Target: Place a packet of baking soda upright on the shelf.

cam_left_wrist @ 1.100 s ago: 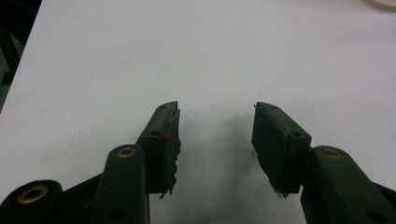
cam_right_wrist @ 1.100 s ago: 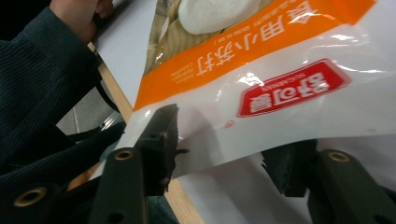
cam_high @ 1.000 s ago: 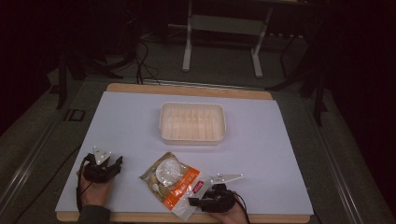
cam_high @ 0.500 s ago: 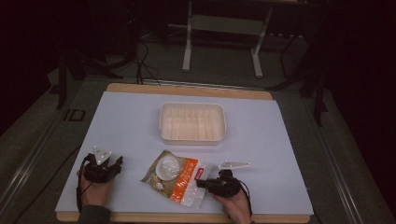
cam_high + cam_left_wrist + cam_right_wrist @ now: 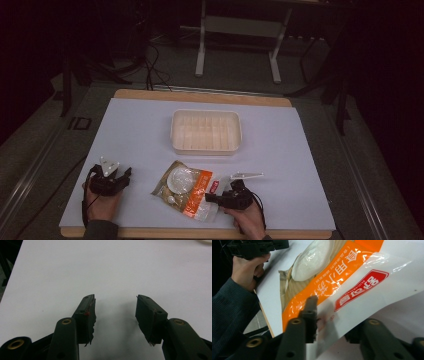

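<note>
snack bag (image 5: 185, 186) lies at the near table (image 5: 300, 165) edge before the white tray (image 5: 206, 131), its corner now between the right gripper (image 5: 212, 198) jaws that moved in, ready to lift; left gripper (image 5: 115, 312) rests wide and empty.

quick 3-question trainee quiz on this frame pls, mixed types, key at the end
1. True or false: the left gripper holds the packet.
2. Which jaws straddle the packet's edge? A) left gripper B) right gripper
3. Fill in: beyond the packet, mid-table, sits a cream-coloured ____.

Key: 1 false, its jaws stand open over the bare white table. 2 B. 3 tray.
</note>
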`<state>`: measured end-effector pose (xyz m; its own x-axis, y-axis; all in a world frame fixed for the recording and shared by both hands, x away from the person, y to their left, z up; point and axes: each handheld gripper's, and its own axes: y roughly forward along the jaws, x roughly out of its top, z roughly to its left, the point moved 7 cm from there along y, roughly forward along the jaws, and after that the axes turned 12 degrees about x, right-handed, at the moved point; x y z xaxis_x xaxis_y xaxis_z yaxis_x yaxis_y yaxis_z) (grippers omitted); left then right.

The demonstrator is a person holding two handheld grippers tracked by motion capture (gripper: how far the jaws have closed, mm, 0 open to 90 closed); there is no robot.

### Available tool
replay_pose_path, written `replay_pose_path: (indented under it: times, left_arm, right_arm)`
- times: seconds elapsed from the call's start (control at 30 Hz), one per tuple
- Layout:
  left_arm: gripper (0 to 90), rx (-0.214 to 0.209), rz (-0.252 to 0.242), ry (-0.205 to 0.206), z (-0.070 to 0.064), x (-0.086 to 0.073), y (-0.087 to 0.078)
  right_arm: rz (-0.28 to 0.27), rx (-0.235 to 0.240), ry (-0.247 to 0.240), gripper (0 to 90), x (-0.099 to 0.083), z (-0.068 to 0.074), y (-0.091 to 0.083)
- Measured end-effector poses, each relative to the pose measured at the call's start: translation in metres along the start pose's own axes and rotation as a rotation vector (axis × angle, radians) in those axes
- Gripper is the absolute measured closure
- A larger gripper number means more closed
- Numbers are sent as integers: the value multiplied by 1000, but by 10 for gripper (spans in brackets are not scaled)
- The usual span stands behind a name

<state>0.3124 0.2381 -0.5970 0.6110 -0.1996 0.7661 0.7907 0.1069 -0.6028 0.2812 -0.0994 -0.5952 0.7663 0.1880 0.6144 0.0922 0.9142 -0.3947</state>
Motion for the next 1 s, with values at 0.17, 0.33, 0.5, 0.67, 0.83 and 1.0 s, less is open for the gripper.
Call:
replay_pose_path:
  times: [0.17, 0.33, 0.5, 0.67, 0.83, 1.0]
  left_arm:
    - [500, -1, 0, 0, 0, 0, 0]
    - [500, -2, -1, 0, 0, 0, 0]
    - [499, -3, -1, 0, 0, 0, 0]
    - [499, -3, 0, 1, 0, 0, 0]
    - [499, -3, -1, 0, 0, 0, 0]
    - [499, -6, -1, 0, 0, 0, 0]
  right_arm:
    - [-7, 14, -27, 883, 5, 5, -2]
    - [-15, 24, -49, 898, 15, 11, -5]
    - [-23, 42, -7, 900, 24, 13, -8]
    - [-12, 54, -25, 900, 31, 18, -11]
    - [-16, 75, -32, 900, 42, 25, -13]
    - [-30, 101, -42, 900, 54, 31, -12]
